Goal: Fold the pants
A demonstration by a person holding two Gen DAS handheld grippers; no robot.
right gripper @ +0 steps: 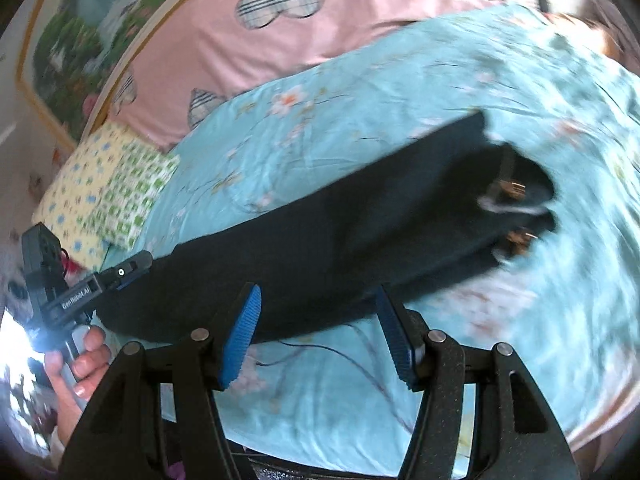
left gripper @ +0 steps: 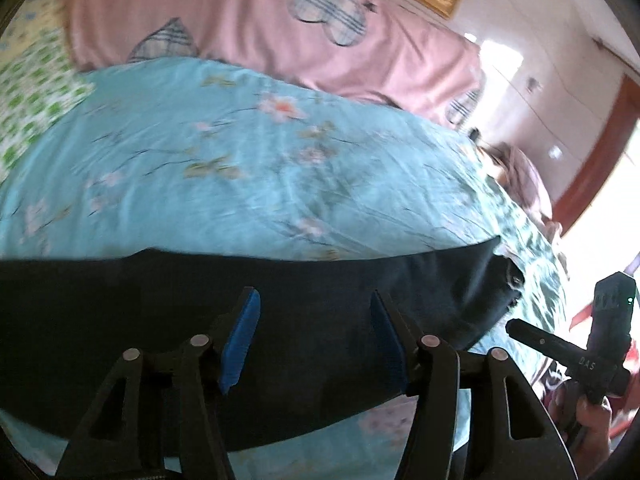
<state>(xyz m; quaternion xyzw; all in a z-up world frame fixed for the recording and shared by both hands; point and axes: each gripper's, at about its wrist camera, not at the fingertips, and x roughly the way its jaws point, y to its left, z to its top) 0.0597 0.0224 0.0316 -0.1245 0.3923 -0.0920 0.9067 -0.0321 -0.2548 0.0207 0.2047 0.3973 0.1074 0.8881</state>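
Black pants (left gripper: 280,304) lie on the bed beyond both open grippers' fingers (left gripper: 240,344).

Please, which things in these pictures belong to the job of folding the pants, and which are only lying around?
For the job:
- pants, dark, laid long on the bed
- left gripper, jaws open
- right gripper, jaws open

Only lying around:
- blue sheet
- pink quilt
- green pillow
- framed picture
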